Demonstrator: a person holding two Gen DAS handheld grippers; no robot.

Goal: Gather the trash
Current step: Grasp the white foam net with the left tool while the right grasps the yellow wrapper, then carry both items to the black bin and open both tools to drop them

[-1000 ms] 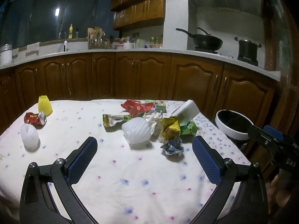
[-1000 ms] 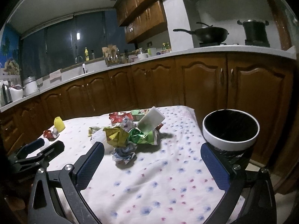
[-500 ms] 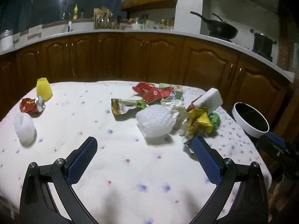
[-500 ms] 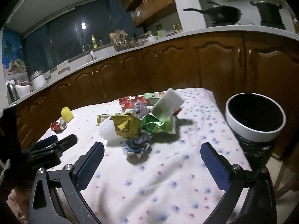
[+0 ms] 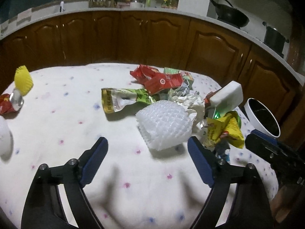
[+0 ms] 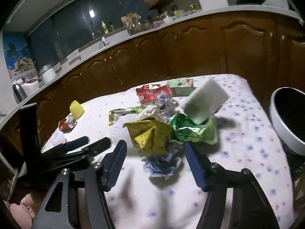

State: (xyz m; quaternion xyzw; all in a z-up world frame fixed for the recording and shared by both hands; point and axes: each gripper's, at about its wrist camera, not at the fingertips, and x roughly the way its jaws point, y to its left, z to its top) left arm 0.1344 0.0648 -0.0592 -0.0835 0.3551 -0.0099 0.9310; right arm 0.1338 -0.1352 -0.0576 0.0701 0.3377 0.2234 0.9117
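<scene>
Kitchen bg: dark wood cabinets, white counter. Floral tablecloth [image 5: 57,126] carries the trash.

L→R, left-wrist view: yellow foam cup [image 5: 23,80] + red can [image 5: 7,103] at far-left edge, well apart from the rest. Left gripper [image 5: 147,147] jaws apart, closing, nothing btw them yet. White foam net [image 5: 164,125] lies just ahead, slightly right of its centreline, long axis roughly across the jaws. Yellow wrapper [image 5: 225,131] right of the net, white foam block [image 5: 227,96] propped behind it. White bin [image 5: 253,117] off the table's right edge.

Right-wrist view: right gripper [image 6: 154,152] jaws apart, closing; blue-white crumpled wrapper [image 6: 162,165] sits btw the tips, pads not seen pressing.

Judgement: 2 grabs in parallel; right hand nearer the bin. Net needs a small rightward correction.
</scene>
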